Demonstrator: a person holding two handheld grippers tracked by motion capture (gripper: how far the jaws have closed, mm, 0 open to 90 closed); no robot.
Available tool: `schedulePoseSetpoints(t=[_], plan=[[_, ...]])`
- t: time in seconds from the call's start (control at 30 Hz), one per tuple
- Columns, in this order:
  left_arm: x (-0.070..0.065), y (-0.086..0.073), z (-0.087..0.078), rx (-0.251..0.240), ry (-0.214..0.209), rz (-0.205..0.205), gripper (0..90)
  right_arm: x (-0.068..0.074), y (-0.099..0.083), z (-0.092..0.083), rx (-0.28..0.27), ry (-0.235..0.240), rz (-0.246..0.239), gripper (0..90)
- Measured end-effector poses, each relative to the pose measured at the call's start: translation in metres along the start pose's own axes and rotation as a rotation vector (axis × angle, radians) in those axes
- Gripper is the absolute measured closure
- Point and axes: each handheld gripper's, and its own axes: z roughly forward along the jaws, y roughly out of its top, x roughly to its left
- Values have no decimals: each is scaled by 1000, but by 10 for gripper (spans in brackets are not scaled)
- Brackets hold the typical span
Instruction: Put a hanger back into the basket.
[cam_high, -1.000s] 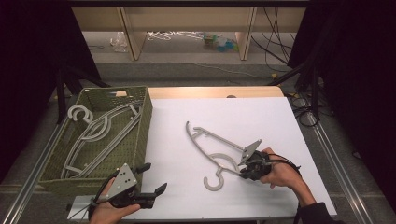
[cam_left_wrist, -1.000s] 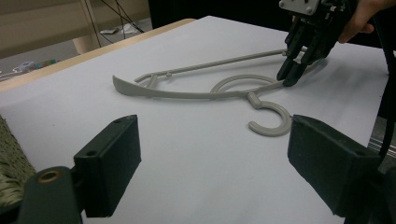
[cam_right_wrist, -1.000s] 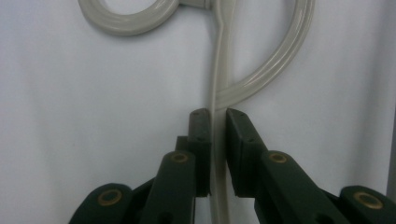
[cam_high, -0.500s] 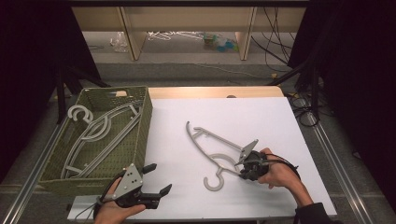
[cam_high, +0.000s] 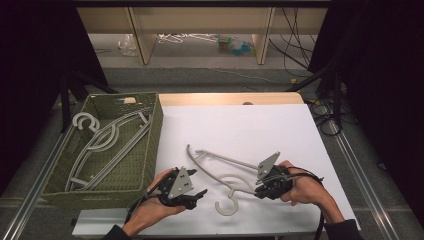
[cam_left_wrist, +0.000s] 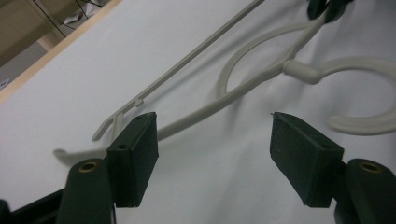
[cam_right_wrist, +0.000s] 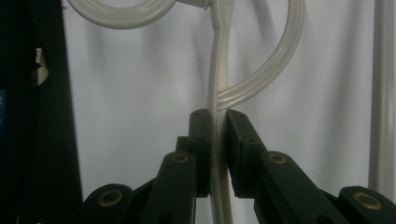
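While the green basket (cam_high: 150, 145) of hangers sits at the far left, the left gripper (cam_high: 200, 194) hovers low over the white surface (cam_high: 240, 130), its jaws apart and just been closing on nothing. The grey hanger (cam_high: 227, 172) lies mid-surface, its arm clenched in the right gripper (cam_high: 258, 192).
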Motion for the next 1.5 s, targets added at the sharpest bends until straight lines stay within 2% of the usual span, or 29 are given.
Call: schedulePoseSetpoints(t=[0.03, 0.07, 0.1, 0.17, 0.2, 0.3, 0.43, 0.5, 0.57, 0.6, 0.73, 0.8, 0.83, 0.87, 0.9, 0.93, 0.97, 1.13, 1.17, 1.2, 1.33, 1.37, 1.43, 1.47, 1.5], plan=[[-1, 1, 7, 11, -9, -3, 322, 1, 0, -1, -6, 7, -5, 813], [-1, 1, 7, 11, -9, -3, 316, 1, 0, -1, -6, 7, -5, 813], [-3, 3, 14, 42, -45, 16, 315, 4, 3, -2, -18, 20, -15, 813], [-6, 4, 21, 60, -42, 79, 321, 6, 4, -4, -18, 32, -35, 813], [-7, 5, 23, 65, -48, 83, 325, 7, 5, -4, -23, 29, -33, 812], [-10, 8, 30, 65, -33, 113, 347, 10, 6, -6, -27, 35, -50, 812], [-12, 11, 35, 67, -46, 134, 400, 12, 7, -8, -26, 46, -69, 812], [-16, 14, 41, 69, -64, 192, 428, 12, 7, -9, -32, 50, -69, 812], [-16, 14, 44, 68, -69, 203, 455, 12, 7, -9, -36, 45, -62, 812], [-16, 13, 47, 75, -68, 235, 463, 11, 7, -10, -29, 39, -81, 813], [-14, 14, 50, 75, -86, 254, 567, 10, 6, -9, -26, 43, -93, 813], [-14, 16, 50, 82, -101, 293, 595, 9, 5, -9, -25, 43, -96, 812], [-14, 16, 50, 82, -101, 293, 611, 9, 5, -9, -28, 42, -101, 813], [-15, 18, 50, 93, -107, 347, 633, 10, 4, -9, -38, 55, -74, 812], [-16, 19, 49, 95, -112, 368, 643, 10, 4, -9, -40, 52, -71, 812], [-16, 22, 50, 100, -142, 411, 653, 10, 3, -10, -45, 48, -69, 811], [-17, 22, 50, 95, -142, 425, 667, 11, 3, -10, -43, 51, -68, 807], [-20, 27, 46, 105, -140, 432, 718, 7, 0, -13, -57, 8, -45, 772], [-22, 29, 45, 114, -140, 434, 728, 6, 0, -14, -67, -25, -25, 751], [-21, 32, 44, 110, -139, 448, 734, 5, 0, -15, -70, -36, -23, 746], [-21, 38, 42, 111, -137, 442, 758, 3, 0, -19, -99, -81, 15, 682], [-21, 38, 42, 111, -137, 442, 765, 2, -1, -20, -118, -117, 30, 656], [-17, 43, 41, 104, -138, 398, 774, -1, -1, -24, -142, -163, 55, 611], [-17, 43, 41, 104, -138, 398, 777, -1, -1, -24, -142, -163, 55, 611], [-13, 47, 41, 108, -129, 370, 780, -3, -2, -32, -203, -214, 108, 561]])
